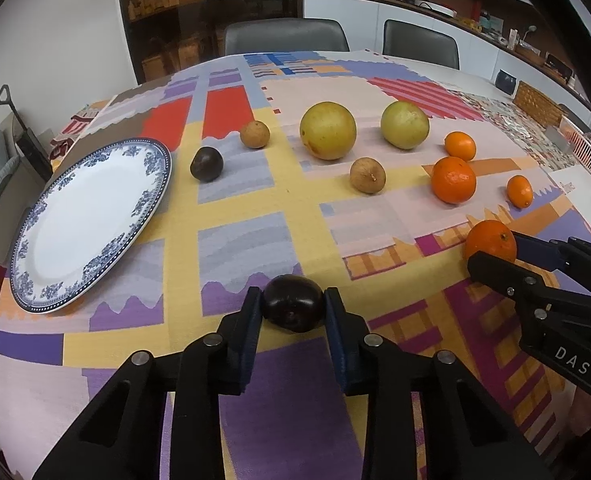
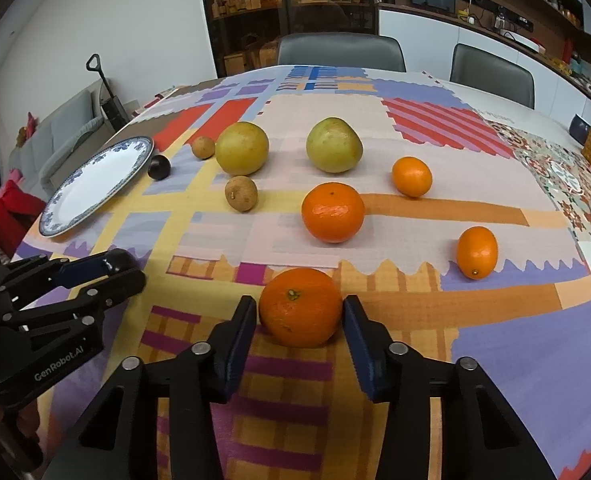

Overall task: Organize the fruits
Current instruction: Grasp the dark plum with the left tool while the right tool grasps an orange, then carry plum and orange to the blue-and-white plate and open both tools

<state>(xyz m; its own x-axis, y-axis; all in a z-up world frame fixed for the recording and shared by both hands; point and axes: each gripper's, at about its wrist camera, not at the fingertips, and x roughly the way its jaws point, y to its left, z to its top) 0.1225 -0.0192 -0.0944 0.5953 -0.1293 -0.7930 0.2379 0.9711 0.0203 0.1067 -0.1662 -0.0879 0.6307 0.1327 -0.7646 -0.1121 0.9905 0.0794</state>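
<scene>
Pick-up step, both hands. We have the left gripper (image 1: 293, 308) pinching a dark plum (image 1: 293, 307) and the right gripper (image 2: 299, 314) pinching an orange (image 2: 300, 306), both fruits resting on the tablecloth (image 1: 175, 216). Next we probably lift both, the plum likely toward the empty plate (image 1: 47, 280).

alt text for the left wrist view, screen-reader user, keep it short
The left gripper is shut on a dark purple fruit resting on a patchwork tablecloth, while the right gripper clasps an orange at the right edge. An empty blue-and-white plate lies to the left; nine more fruits sit farther back.
</scene>
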